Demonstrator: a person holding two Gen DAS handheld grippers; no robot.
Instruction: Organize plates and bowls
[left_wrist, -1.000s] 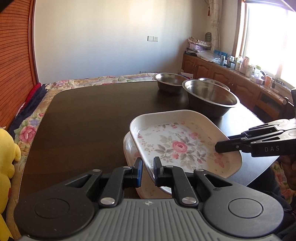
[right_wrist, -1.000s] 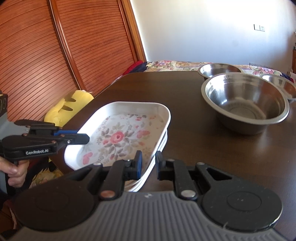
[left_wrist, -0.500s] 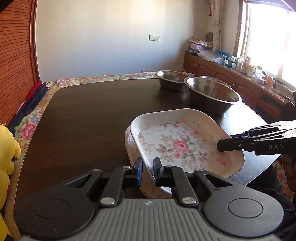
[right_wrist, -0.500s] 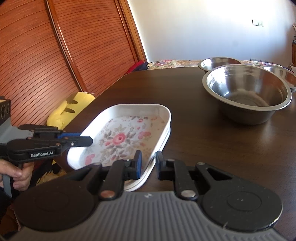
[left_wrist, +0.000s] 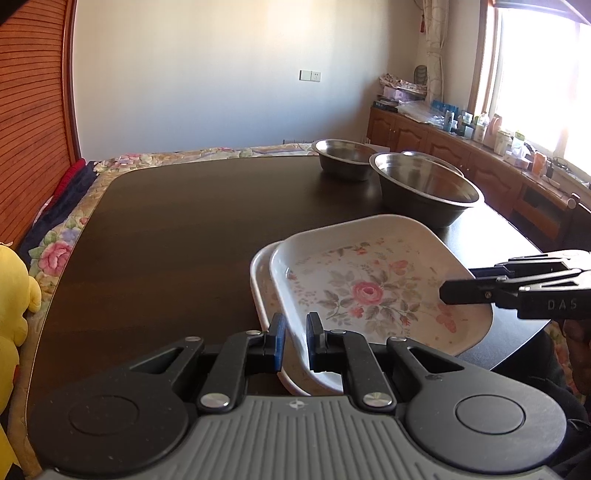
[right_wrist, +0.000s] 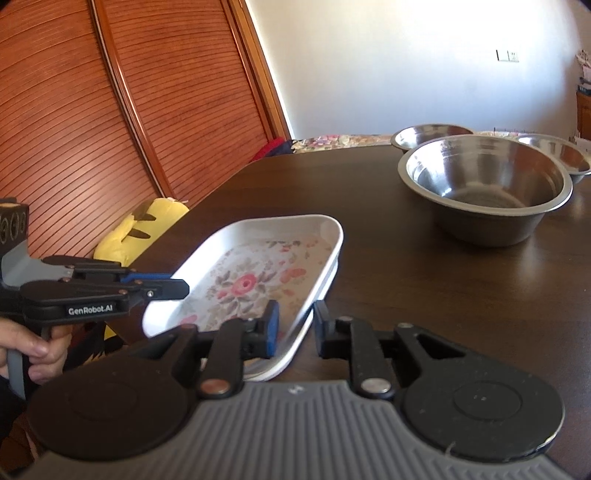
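At the near edge of the dark table (left_wrist: 177, 236), a white rectangular plate (left_wrist: 369, 291) with rounded corners and a pink rose print is held tilted over a second, matching plate (left_wrist: 264, 295), whose rim shows beneath it on the left. The upper plate's near rim is clamped between the fingers of the left gripper (left_wrist: 294, 341). Its opposite rim sits between the fingers of the right gripper (right_wrist: 294, 328), which are seen parted a little wider than the rim; whether they press it cannot be told. Two floral plates are counted. Three steel bowls are counted farther along the table: a large bowl (right_wrist: 484, 188) nearest the plates, a smaller bowl (left_wrist: 345, 158) behind it, and a third bowl (right_wrist: 561, 157) partly hidden behind the large one. A yellow plush toy (right_wrist: 147, 229) is seen beside the table, by the wooden slatted doors (right_wrist: 110, 110).
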